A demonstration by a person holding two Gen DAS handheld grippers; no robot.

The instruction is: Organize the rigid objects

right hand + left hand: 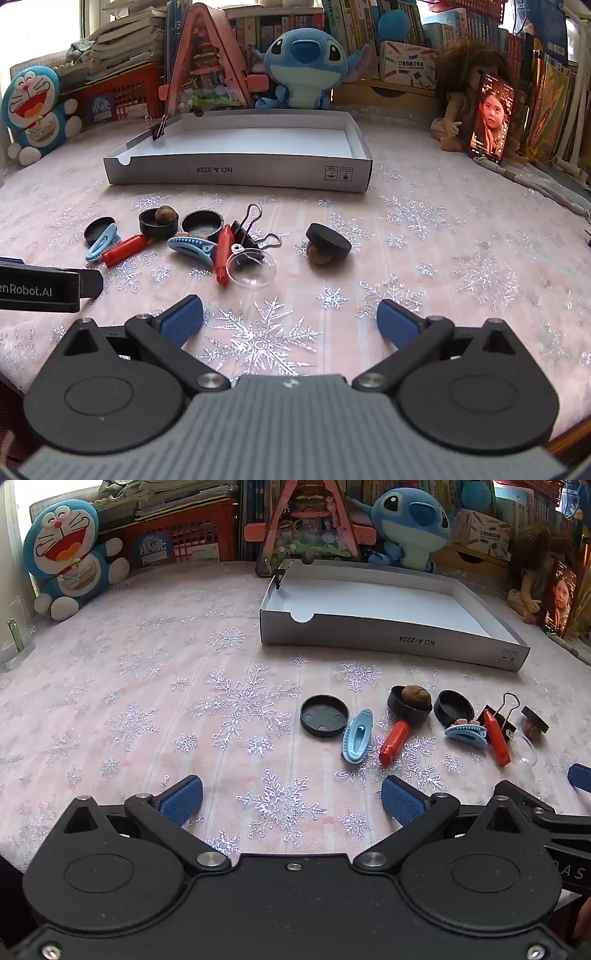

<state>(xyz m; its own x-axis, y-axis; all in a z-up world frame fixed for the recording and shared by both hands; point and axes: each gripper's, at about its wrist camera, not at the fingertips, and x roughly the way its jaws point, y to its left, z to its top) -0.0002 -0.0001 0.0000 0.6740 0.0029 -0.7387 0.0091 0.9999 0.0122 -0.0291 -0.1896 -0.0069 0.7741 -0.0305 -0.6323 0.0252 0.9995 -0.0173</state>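
Both grippers, left (291, 797) and right (290, 319), hover with fingers spread, empty. Best start: pinch the lone cap (328, 238) at mid-frame squarely, then lift it to the box (236, 173).

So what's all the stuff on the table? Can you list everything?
shallow cardboard box tray: one, grey outside, white inside, far middle, nothing on its floor
black binder clip on tray wall: one, left rim
round black plastic caps: four, black, in front of tray
brown nuts: two, one in a cap, one under the tilted cap
blue plastic clips: two, light blue
red plastic tubes: two, red
loose binder clips: apparently two, black
clear plastic dome: one, nearest
blue plush toys: two, back edge
doll and phone: right
left gripper: open, empty
right gripper: open, empty
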